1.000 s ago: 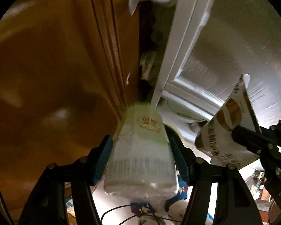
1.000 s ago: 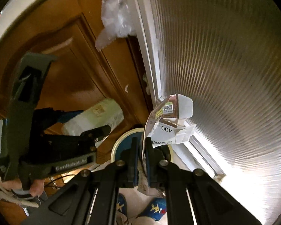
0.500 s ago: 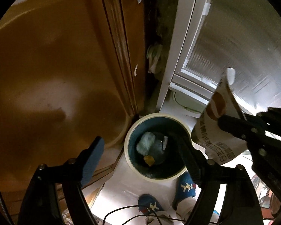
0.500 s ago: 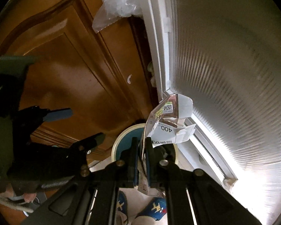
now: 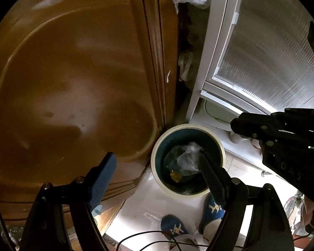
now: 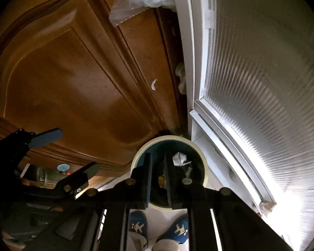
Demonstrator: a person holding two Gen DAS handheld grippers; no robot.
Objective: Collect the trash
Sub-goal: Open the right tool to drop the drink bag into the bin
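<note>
The round bin with a cream rim and dark blue inside (image 5: pixel 188 161) stands on the white floor (image 5: pixel 140 207), right below both tools. The trash is in the bin: a crumpled clear plastic piece (image 5: pixel 186 159) and a small white scrap of paper (image 6: pixel 179 158) lie at the bottom.

The left gripper (image 5: pixel 159 173) has its fingers spread wide with nothing between them; they just opened. It hangs above the bin's left edge. The right gripper (image 6: pixel 158 175) points straight down into the bin. Its fingers have just been opening a little, and the thin gap between them is empty. It looks like both hands have dropped their trash.

The brown wooden door (image 5: pixel 73 83) is just behind the bin on the left, and the white-framed ribbed glass door (image 6: pixel 261 83) rises on its right. Two blue slippers (image 6: pixel 161 228) stand just in front of the bin.
</note>
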